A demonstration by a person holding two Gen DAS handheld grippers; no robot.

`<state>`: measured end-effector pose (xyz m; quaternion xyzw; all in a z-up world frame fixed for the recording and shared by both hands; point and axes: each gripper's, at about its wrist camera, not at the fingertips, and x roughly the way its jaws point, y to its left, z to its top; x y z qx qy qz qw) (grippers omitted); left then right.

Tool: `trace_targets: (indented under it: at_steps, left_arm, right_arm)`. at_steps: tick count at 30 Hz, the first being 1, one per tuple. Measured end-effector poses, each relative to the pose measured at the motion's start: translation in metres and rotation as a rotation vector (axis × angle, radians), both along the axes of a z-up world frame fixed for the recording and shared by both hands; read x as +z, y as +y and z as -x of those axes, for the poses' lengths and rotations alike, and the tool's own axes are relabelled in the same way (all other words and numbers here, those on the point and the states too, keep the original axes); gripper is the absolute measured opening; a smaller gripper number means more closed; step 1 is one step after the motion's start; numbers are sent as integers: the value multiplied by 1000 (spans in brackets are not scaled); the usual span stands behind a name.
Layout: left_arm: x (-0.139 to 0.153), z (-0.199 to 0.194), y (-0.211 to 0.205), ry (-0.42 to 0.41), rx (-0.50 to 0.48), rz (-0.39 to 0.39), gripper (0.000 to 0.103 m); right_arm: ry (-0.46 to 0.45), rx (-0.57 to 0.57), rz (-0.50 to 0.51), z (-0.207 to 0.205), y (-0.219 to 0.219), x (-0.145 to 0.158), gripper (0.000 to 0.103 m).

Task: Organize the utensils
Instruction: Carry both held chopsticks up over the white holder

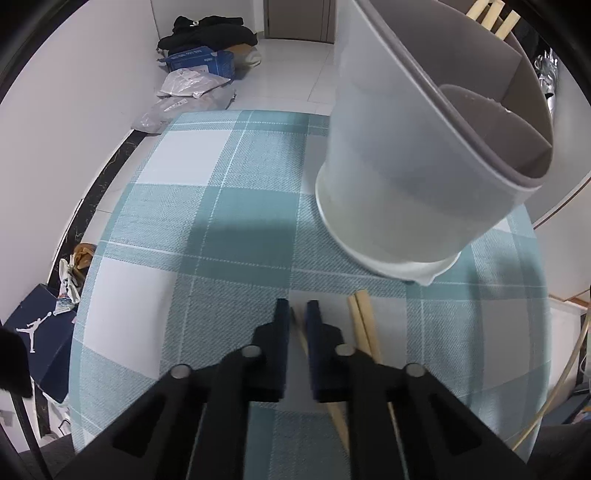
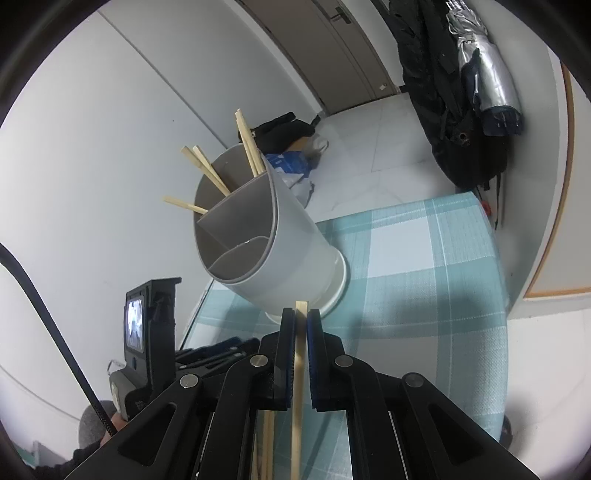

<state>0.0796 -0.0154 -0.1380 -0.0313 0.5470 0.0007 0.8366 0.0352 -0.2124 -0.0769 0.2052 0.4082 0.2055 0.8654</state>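
Observation:
A pale grey round utensil holder (image 1: 406,166) (image 2: 288,240) with inner dividers stands on the plaid tablecloth. Several wooden chopsticks (image 1: 491,18) (image 2: 210,173) stick out of its far compartment. My left gripper (image 1: 297,314) points down at the cloth just in front of the holder, shut on a single chopstick (image 1: 298,326) that runs slantwise between its fingers. Two more chopsticks (image 1: 364,325) lie on the cloth just right of it. My right gripper (image 2: 301,317) is shut on another chopstick (image 2: 298,369), whose tip pokes out towards the holder's base.
The teal and white tablecloth (image 1: 221,221) (image 2: 424,258) ends at a curved edge on the left. Beyond it on the floor are a blue box (image 1: 201,61), black clothes, plastic bags and a navy shoe box (image 1: 37,332). A dark coat (image 2: 443,92) and a silver umbrella (image 2: 480,74) hang by the wall.

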Motion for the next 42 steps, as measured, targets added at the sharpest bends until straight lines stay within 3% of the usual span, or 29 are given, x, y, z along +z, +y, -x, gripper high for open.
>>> trace_targets:
  at_steps: [5,9,16,24,33,42]
  left_arm:
    - [2,1,4,-15,18,52,1]
    - [18,7,6,-78,34,90,1]
    - [63,29,18,-262,33,196,1]
    - [107,58,23,-429,-7,196,1]
    - [134,72,17,-484,-76,186,1]
    - [159,80,14,-503,-107,240,1]
  right_arm:
    - [-39,3,35,2,5,6,5]
    - [-86,6,65,8,11,15,5]
    - [-175,16,127,23,22,29,5]
    - [-224,-18,132,37,19,40,5]
    - [-257,-47,140,45,19,46,5]
    - [-298,-57,126,52,18,59,5]
